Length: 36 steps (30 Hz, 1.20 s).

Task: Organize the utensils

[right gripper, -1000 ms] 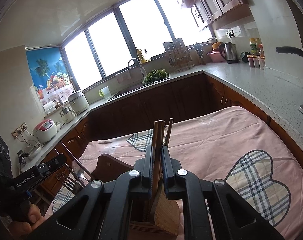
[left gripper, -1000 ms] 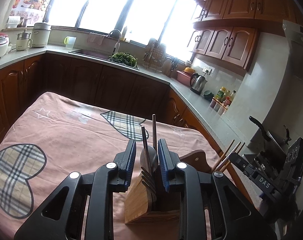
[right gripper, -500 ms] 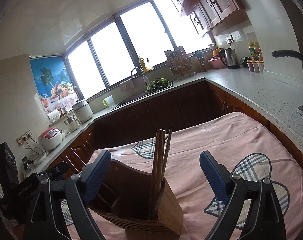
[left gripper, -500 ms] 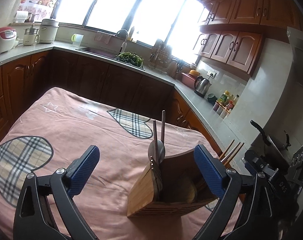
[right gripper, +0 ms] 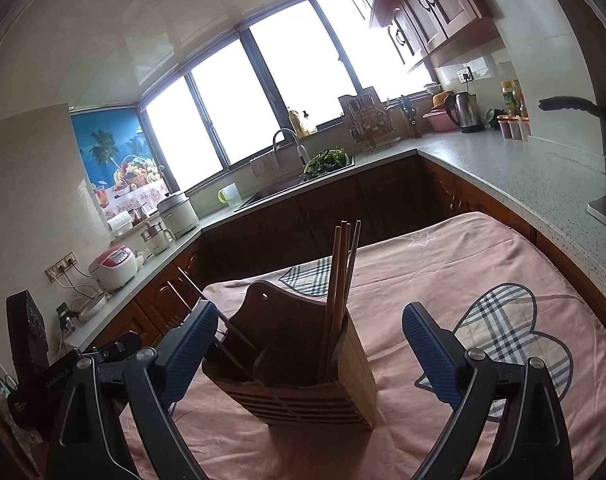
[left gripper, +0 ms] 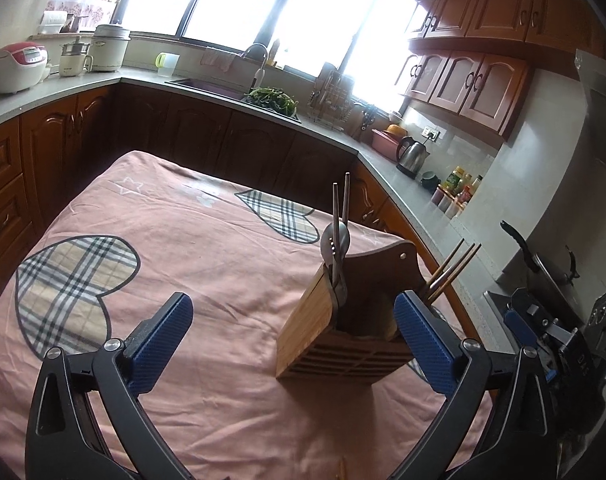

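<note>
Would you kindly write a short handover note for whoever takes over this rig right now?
Left hand-held gripper: open, empty, fingers either side of the wooden holder.
Right hand-held gripper: open, empty, facing the holder from the other side.
Spoon and fork stand in one end compartment, chopsticks in the opposite one.
Done: those utensils are in the holder on the pink tablecloth.
Left: no loose utensils are in view; check outside the frames.

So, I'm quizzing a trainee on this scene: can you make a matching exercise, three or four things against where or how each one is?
Things:
1. chopsticks
2. spoon
3. left gripper
4. kettle

Places or states:
A. on the counter
B. open, holding nothing
C. right-hand end of the wooden utensil holder
D. left-hand end of the holder, bowl up

Pairs: 1-C, 2-D, 3-B, 4-A
</note>
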Each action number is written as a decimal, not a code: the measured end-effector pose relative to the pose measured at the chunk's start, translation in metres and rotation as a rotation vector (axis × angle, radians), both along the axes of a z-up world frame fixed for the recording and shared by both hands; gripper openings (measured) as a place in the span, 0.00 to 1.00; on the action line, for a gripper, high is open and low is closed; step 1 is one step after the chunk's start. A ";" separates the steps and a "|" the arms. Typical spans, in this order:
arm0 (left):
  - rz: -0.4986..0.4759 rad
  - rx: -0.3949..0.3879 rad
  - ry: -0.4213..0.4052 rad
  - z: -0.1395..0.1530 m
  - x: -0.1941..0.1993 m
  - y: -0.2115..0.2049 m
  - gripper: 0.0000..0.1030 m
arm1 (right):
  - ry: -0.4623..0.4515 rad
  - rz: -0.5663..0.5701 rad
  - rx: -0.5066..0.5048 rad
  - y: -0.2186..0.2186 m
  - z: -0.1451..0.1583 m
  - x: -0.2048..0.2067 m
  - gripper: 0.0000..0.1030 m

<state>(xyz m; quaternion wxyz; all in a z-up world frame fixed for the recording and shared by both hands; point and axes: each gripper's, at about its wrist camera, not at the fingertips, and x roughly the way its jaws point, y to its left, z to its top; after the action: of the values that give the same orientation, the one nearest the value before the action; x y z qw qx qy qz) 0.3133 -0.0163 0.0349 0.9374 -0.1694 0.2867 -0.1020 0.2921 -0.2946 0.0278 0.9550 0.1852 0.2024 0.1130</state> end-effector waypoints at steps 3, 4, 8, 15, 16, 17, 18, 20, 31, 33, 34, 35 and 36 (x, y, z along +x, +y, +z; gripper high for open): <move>0.002 0.030 -0.008 0.002 -0.018 0.002 1.00 | -0.004 0.008 0.002 0.003 0.002 -0.017 0.94; 0.002 0.042 -0.014 0.002 -0.025 0.002 1.00 | -0.006 0.011 0.000 0.004 0.002 -0.023 0.94; 0.008 0.089 -0.041 0.006 -0.053 0.004 1.00 | -0.011 0.018 -0.005 0.008 0.003 -0.046 0.94; 0.027 0.207 -0.097 0.008 -0.107 0.000 1.00 | -0.019 0.027 -0.018 0.014 0.002 -0.089 0.96; 0.032 0.223 -0.104 0.006 -0.115 0.000 1.00 | -0.022 0.028 -0.026 0.016 0.001 -0.096 0.96; 0.034 0.236 -0.109 0.004 -0.122 0.000 1.00 | -0.026 0.029 -0.036 0.017 0.000 -0.103 0.96; 0.037 0.249 -0.113 0.003 -0.129 0.000 1.00 | -0.030 0.030 -0.048 0.019 0.000 -0.110 0.97; 0.042 0.274 -0.124 0.000 -0.142 -0.001 1.00 | -0.036 0.028 -0.074 0.021 -0.001 -0.125 0.98; 0.102 0.350 -0.201 -0.002 -0.201 0.000 1.00 | -0.040 0.028 -0.140 0.028 -0.014 -0.186 0.99; 0.094 0.354 -0.213 0.000 -0.207 -0.002 1.00 | -0.044 0.024 -0.161 0.028 -0.011 -0.192 0.99; 0.090 0.352 -0.219 0.002 -0.210 -0.003 1.00 | -0.054 0.025 -0.172 0.029 -0.008 -0.195 0.99; 0.087 0.351 -0.225 0.005 -0.212 -0.003 1.00 | -0.066 0.023 -0.188 0.030 -0.003 -0.199 0.99; 0.083 0.353 -0.227 0.009 -0.214 -0.005 1.00 | -0.083 0.022 -0.204 0.030 0.004 -0.203 0.99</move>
<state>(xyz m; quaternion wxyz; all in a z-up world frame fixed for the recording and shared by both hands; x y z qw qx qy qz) 0.0998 -0.0212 0.0436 0.9822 -0.0018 0.1853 -0.0299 0.0895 -0.2641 0.0320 0.9752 0.0799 0.1750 0.1096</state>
